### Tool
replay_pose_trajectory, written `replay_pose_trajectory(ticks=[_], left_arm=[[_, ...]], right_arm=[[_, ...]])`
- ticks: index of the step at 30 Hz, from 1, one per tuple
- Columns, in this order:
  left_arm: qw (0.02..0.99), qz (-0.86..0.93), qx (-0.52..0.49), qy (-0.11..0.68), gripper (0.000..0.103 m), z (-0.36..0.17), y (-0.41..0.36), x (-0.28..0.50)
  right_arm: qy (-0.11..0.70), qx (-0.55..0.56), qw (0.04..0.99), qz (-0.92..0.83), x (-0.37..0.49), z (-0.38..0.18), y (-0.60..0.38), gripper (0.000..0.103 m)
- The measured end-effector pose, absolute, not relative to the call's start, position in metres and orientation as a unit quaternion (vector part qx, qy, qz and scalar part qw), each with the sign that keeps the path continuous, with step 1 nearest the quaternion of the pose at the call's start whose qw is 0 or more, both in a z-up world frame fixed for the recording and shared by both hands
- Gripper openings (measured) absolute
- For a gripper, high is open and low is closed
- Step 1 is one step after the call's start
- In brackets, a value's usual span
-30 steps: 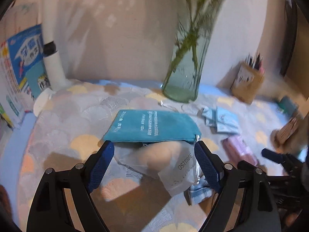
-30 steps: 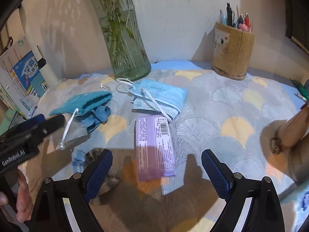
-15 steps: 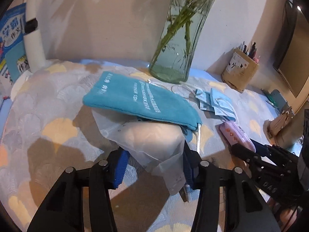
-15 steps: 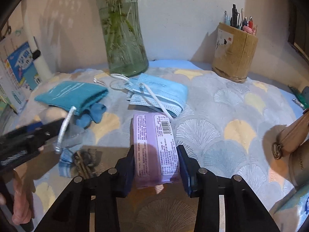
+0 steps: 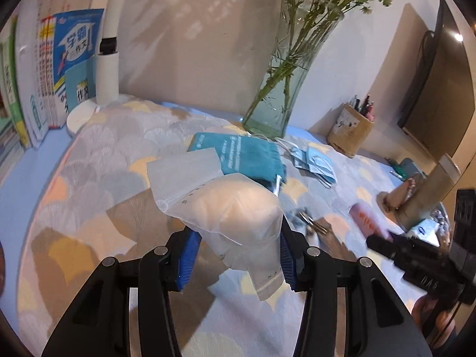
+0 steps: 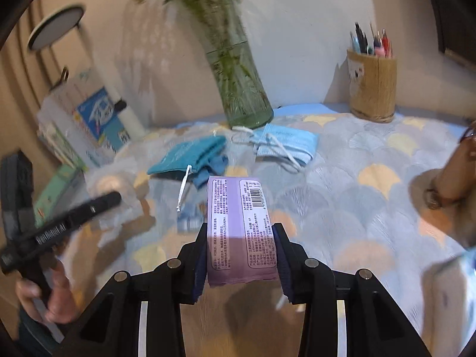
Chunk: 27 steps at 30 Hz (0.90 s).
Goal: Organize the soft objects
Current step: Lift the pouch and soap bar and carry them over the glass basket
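Observation:
My left gripper [image 5: 238, 253] is shut on a clear plastic bag with a cream soft pad inside [image 5: 235, 211] and holds it above the patterned tablecloth [image 5: 104, 154]. My right gripper [image 6: 241, 255] is shut on a purple tissue pack [image 6: 241, 226], lifted off the cloth. A teal drawstring pouch [image 5: 244, 154] lies by the vase, also in the right wrist view [image 6: 190, 154]. Blue face masks [image 6: 285, 145] lie right of the pouch, also in the left wrist view [image 5: 315, 163]. The right gripper shows in the left wrist view [image 5: 416, 253], the left gripper in the right wrist view [image 6: 59, 223].
A glass vase with green stems [image 5: 285, 89] stands at the back centre. A pen holder [image 6: 372, 89] stands back right. Books [image 5: 59, 68] and a white lamp base [image 5: 83, 116] stand at the left. Keys [image 5: 309, 223] lie on the cloth. A tan bag [image 6: 452, 178] sits right.
Both grippers, shut on their items half a second ago, have lifted them off the cloth. The bag has come clear of the teal pouch. The purple pack is raised.

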<state>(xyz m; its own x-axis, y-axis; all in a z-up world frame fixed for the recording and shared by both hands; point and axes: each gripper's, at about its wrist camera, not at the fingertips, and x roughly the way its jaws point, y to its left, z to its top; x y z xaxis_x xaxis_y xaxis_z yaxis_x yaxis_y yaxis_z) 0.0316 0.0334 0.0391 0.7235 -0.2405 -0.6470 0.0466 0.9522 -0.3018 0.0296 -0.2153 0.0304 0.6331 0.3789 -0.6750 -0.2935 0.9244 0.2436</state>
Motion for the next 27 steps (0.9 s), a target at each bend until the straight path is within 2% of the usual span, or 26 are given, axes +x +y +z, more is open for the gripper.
replay_pose_trajectory(ticks=[5,10,11,12,14,17,20,21,27], left_arm=[[0.912,-0.100,-0.119,0.379,0.045,0.024,0.013,0.020],[0.920,-0.107,-0.083,0.367,0.045,0.019,-0.002,0.009],[0.921,-0.111,-0.081,0.365,0.045,0.019,-0.003,0.009],[0.920,-0.111,-0.078,0.368,0.045,0.018,-0.004,0.009],[0.917,-0.110,-0.073,0.376,0.045,0.016,-0.006,0.012],[0.918,-0.109,-0.071,0.374,0.045,0.016,-0.006,0.012],[0.919,-0.107,-0.067,0.373,0.045,0.016,-0.006,0.011],[0.920,-0.106,-0.067,0.372,0.045,0.016,-0.006,0.011],[0.916,-0.110,-0.086,0.376,0.045,0.021,-0.014,0.006]], right_arm=[[0.409,-0.003,0.901,0.142,0.004,0.014,-0.203,0.039],[0.435,0.052,0.890,0.128,-0.006,-0.011,-0.223,0.041],[0.431,0.050,0.892,0.126,-0.007,-0.009,-0.222,0.051],[0.427,0.044,0.895,0.121,-0.007,-0.008,-0.221,0.069],[0.423,0.031,0.900,0.104,-0.009,-0.007,-0.218,0.077],[0.431,0.019,0.897,0.095,-0.005,-0.009,-0.214,0.077],[0.428,0.012,0.899,0.096,-0.006,-0.010,-0.212,0.046],[0.427,0.009,0.899,0.097,-0.006,-0.010,-0.211,0.041],[0.394,0.010,0.912,0.112,-0.023,0.003,-0.210,0.039]])
